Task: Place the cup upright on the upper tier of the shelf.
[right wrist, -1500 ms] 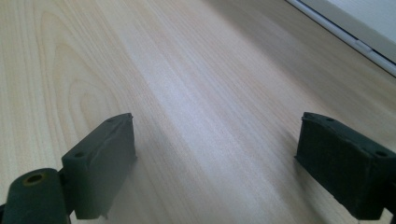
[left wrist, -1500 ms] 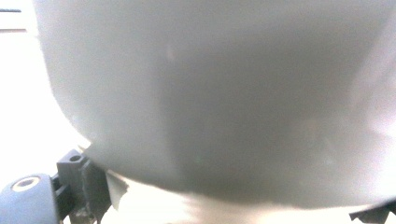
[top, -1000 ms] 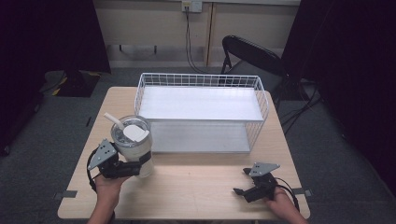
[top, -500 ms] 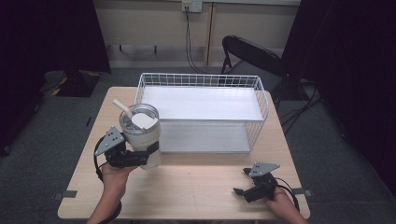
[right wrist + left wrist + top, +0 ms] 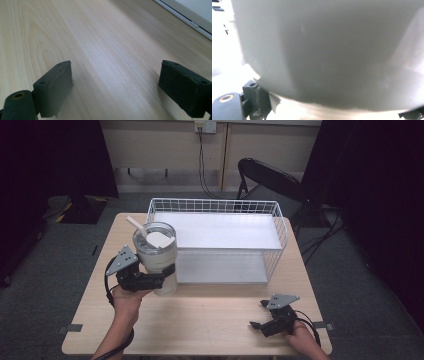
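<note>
Wooden table (image 5: 210,320), bare along its near edge, bearing a white wire basket (image 5: 280,227) across the far half. Inside the basket, nothing but its white floor. Just in front of the basket's left end, a large pale tumbler (image 5: 159,257) with clear lid and straw, clamped around its lower body by the left gripper (image 5: 167,272) and seemingly lifted off the tabletop. Up close in the left gripper view, tumbler wall (image 5: 327,50) pressed between the jaws. Pickup judged done; carrying over the rim and setting down inside the basket judged left to do. Near the right front corner, right gripper (image 5: 257,324) resting low, jaws spread wide over bare wood (image 5: 105,50), holding nothing.
</note>
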### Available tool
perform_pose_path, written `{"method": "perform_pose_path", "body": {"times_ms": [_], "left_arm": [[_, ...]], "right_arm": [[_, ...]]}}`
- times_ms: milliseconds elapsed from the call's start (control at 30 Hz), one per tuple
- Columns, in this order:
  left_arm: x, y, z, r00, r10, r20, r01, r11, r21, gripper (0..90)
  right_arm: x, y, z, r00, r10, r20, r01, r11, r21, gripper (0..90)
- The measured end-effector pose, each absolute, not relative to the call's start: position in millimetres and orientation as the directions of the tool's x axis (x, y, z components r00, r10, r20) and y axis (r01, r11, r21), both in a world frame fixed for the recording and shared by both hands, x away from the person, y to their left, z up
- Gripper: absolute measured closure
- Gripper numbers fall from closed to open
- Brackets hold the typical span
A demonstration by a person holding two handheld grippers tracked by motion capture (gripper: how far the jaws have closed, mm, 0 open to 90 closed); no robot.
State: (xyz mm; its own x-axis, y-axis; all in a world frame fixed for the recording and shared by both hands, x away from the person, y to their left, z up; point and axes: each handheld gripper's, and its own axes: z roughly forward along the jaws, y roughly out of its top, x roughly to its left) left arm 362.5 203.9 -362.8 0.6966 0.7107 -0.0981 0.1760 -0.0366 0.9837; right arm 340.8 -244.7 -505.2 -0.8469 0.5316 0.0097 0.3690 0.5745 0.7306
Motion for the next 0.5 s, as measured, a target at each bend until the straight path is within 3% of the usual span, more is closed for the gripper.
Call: {"method": "perform_pose_path", "body": {"times_ms": [500], "left_arm": [[371, 195, -332, 0.705, 0.703, -0.091, 0.188, -0.062, 0.98, 9.6]], "right_arm": [[341, -245, -505, -0.847, 0.532, 0.009, 0.369, 0.575, 0.73, 11.0]]}}
